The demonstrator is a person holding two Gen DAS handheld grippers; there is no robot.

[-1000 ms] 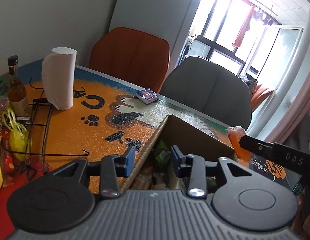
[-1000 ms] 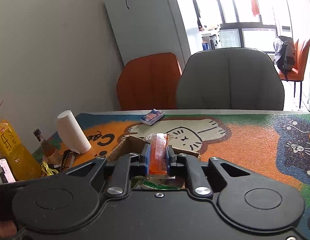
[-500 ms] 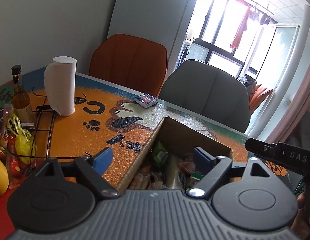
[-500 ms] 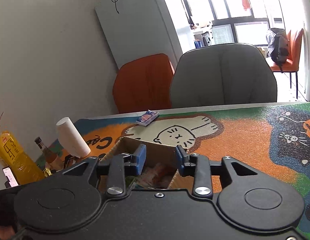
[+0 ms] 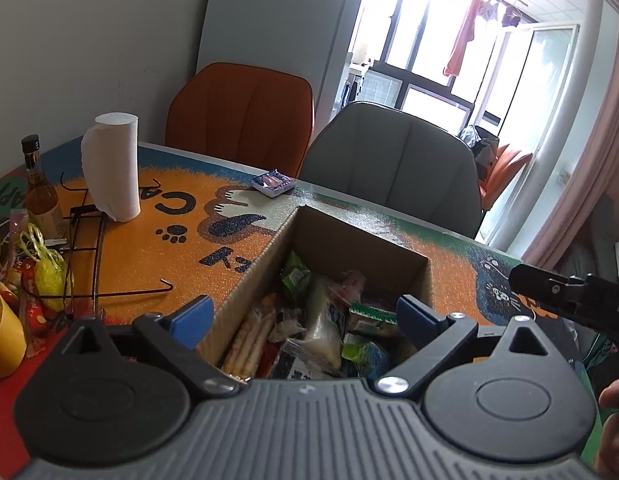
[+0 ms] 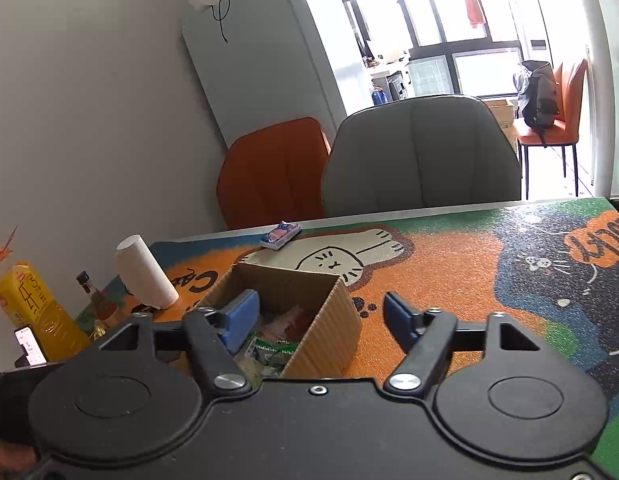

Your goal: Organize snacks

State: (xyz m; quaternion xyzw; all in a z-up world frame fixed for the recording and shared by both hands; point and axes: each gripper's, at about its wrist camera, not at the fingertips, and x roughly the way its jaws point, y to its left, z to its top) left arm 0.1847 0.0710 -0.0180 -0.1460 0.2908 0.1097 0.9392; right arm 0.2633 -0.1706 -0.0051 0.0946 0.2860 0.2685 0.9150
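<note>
An open cardboard box (image 5: 361, 240) stands on the cat-print table mat, filled with several snack packets (image 5: 321, 320). My left gripper (image 5: 303, 314) hovers over the box's near end. Its jaws are opening wide, with nothing held between them. My right gripper (image 6: 321, 308) is above the same box (image 6: 325, 340), its jaws also opening and empty; the box wall lies below the gap. A small blue snack packet (image 5: 273, 183) lies alone near the table's far edge, also in the right wrist view (image 6: 280, 235). The right gripper's black body (image 5: 569, 296) shows at the left view's right side.
At the left stand a paper towel roll (image 5: 111, 168), a dark-capped bottle (image 5: 39, 188), a black wire rack (image 5: 85, 240), yellow and red packets and a yellow tape roll (image 5: 1, 340). A yellow drink bottle (image 6: 33, 312) is there too. An orange chair (image 5: 241, 116) and a grey chair (image 5: 393, 160) stand behind the table.
The right gripper opened and the orange packet it held is gone from its jaws into the box. The left gripper's jaws spread wide. Both grippers drew back from the box.
</note>
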